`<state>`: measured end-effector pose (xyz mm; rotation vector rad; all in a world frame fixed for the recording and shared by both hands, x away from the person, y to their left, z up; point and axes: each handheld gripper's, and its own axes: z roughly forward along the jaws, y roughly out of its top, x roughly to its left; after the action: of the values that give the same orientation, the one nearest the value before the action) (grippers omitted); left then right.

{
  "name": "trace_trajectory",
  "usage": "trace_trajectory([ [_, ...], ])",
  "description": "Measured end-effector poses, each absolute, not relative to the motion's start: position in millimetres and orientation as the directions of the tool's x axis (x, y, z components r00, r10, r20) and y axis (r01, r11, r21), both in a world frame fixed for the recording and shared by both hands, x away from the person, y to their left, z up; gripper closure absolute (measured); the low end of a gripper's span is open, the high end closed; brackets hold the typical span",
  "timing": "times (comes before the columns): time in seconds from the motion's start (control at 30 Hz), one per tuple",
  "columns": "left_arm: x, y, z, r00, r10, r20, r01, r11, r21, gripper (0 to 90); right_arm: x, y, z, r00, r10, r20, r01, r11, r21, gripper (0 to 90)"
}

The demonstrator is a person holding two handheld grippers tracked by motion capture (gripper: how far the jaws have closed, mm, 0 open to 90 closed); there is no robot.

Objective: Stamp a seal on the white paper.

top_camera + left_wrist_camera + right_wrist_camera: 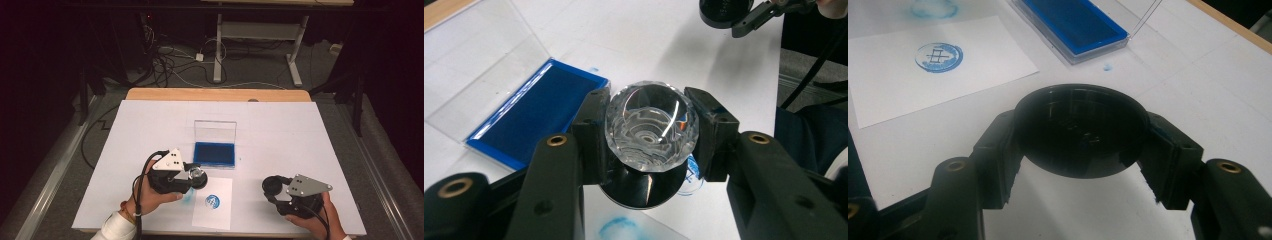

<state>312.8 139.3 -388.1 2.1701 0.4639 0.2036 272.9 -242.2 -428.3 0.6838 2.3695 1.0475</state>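
Blue ink pad (pixel 214 153) in clear case (pixel 215 131) (lid up), stamped paper (pixel 213 202) nearby

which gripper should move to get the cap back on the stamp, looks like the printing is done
Probably the right gripper. It holds the black cap free above bare table, while the left gripper has the clear-handled stamp clamped beside the printed paper and can simply hold it steady.
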Motion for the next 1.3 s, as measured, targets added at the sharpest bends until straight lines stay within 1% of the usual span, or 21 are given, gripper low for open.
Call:
trace_trajectory([
  [0.2,316.2,148.3,-385.9,0.906,0.424,-0.018,0.264,-0.53,0.806,54.5,274.2,-242.6,-428.4,-0.772,0.602,-0.204,0.254,0.585,0.77,38.9],
  [0.53,319.3,156.1,-386.1,0.901,0.434,-0.024,0.271,-0.517,0.812,54.5,278.5,-240.4,-428.7,-0.77,0.606,-0.2,0.259,0.584,0.769,38.8],
  [0.87,316.4,163.4,-382.2,0.897,0.441,-0.025,0.269,-0.501,0.823,54.5,282.4,-239.5,-431.1,-0.774,0.601,-0.199,0.263,0.59,0.763,38.8],
  [1.3,314.8,173.3,-381.0,0.881,0.473,-0.024,0.285,-0.488,0.825,54.5,286.4,-231.3,-433.9,-0.783,0.592,-0.194,0.26,0.593,0.762,38.8],
])
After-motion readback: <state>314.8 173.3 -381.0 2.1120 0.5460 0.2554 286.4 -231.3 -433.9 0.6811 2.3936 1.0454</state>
